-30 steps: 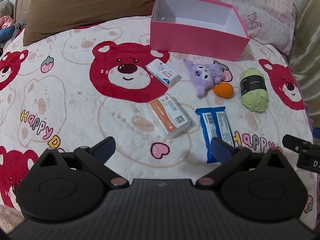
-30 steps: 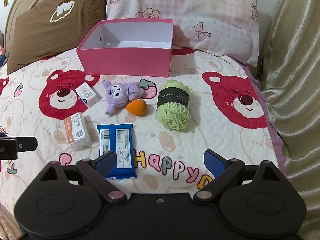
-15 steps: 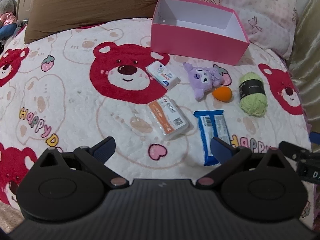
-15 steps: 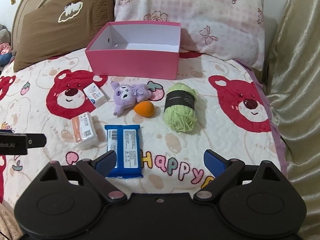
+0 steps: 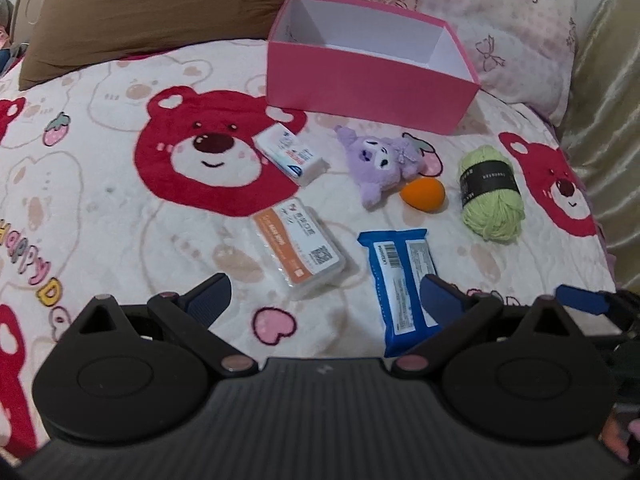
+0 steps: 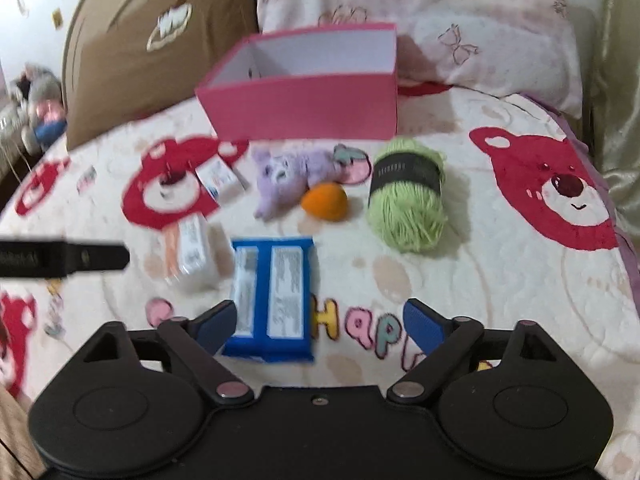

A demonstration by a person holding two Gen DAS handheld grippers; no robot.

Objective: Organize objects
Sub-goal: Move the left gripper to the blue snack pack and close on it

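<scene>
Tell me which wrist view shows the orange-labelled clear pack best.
The left wrist view: the orange-labelled pack lies sharp and central there, its label and QR code visible. The right wrist view shows the same pack motion-blurred and foreshortened at left, beside the blue packet.

Both cameras look forward and down across the bed [image 5: 120,208] from low and near. The left view sits further left; the right view is blurred. Both share the pink box [image 5: 372,92] [image 6: 304,108] and blue packet [image 5: 400,280] [image 6: 276,292].
</scene>
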